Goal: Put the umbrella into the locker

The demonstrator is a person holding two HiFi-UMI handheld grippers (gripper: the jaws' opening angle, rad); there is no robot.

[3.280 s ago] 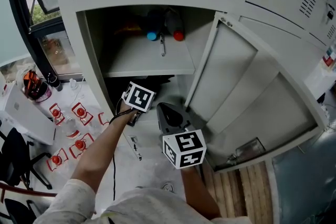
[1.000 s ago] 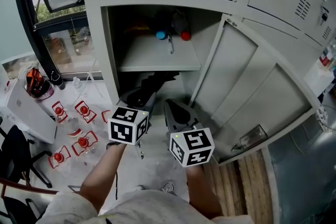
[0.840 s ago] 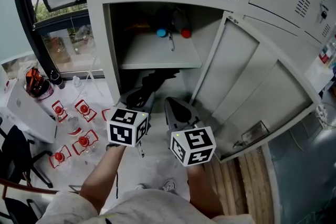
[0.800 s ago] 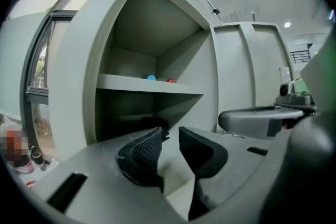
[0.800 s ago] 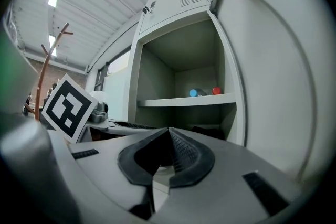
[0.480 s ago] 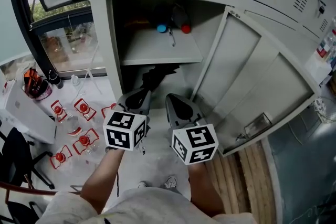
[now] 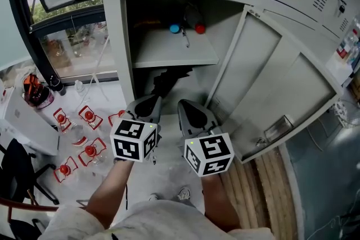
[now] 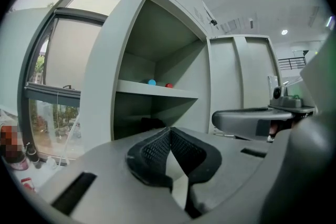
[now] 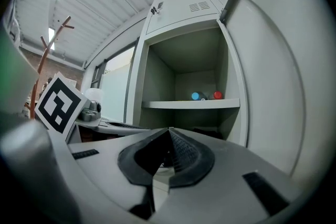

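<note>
The black folded umbrella lies in the lower compartment of the open grey locker, under its shelf; it shows as a dark shape in the left gripper view. My left gripper hovers just in front of the compartment. Its jaws have just been closing and stand shut with nothing between them. Beside it my right gripper is shut and empty as well, pointing at the same opening.
A blue-capped and a red-capped item rest on the shelf. The locker door swings out to the right. Small red-topped objects dot the floor at the left, below a window. Wooden flooring lies at the right.
My left gripper has drawn back a little from the umbrella, which stays in the lower compartment. The right gripper has kept its place.
</note>
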